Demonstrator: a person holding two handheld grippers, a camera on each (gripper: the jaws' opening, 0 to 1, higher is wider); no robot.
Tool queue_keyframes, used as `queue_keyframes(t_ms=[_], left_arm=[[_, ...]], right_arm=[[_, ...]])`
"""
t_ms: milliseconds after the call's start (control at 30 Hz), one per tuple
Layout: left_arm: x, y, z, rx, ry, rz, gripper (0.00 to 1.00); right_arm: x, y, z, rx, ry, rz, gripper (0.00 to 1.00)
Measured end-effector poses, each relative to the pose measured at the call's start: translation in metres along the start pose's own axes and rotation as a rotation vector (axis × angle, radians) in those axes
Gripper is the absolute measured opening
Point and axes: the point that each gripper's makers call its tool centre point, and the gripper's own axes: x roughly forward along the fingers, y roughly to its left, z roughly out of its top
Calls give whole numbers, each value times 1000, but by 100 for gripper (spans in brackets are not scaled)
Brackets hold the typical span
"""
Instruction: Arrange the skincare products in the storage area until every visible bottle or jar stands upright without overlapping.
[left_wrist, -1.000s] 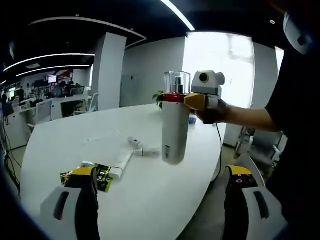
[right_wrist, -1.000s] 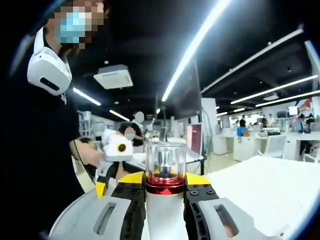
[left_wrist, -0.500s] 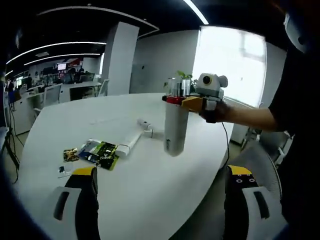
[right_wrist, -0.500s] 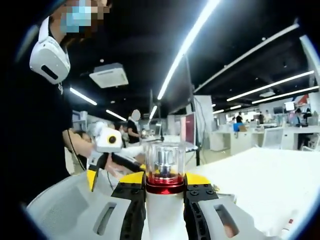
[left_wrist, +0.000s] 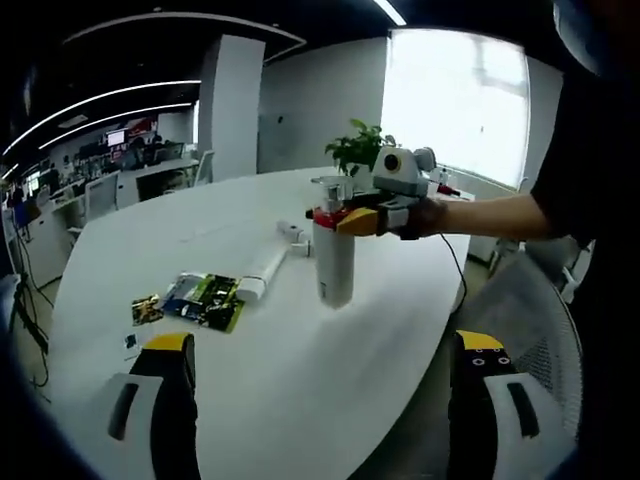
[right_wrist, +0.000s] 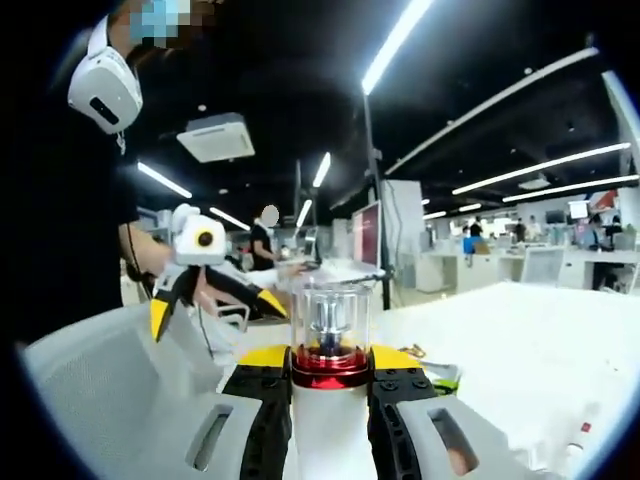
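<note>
Step in hand: placing. Right tongs (left_wrist: 345, 218) clamp white pump bottle (left_wrist: 333, 262) below red collar, upright, just above white surface (left_wrist: 300, 370). Left tongs (left_wrist: 320, 345) spread wide, empty. White tube (left_wrist: 262, 270) lies flat nearby. Next, likely: lower bottle, release, then stand tube.

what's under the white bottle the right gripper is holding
Bare white table lies under the white bottle, which the right gripper holds upright by its red collar. Whether the base touches the table or hangs just above it cannot be told. In the right gripper view the jaws hide the bottle's lower part.
</note>
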Motion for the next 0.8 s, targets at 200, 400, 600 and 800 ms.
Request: queue_keyframes(t_ms=[200,400,600,800], left_arm=[[8,0,-4,1,9,-7,99],[10,-1,-15,21,51,-15,99],[9,3,-17,14,63,-12,99],[12,2,-17,16,66,-18,99]], right_arm=[[-9,-16,-12,-32,0,-25,19],[-16,-30,-25,-28,-12,-60,20],[-19,-39,-28,-26,-24,-71,20],[-22,-39,-27,-30,-29,-51,20]])
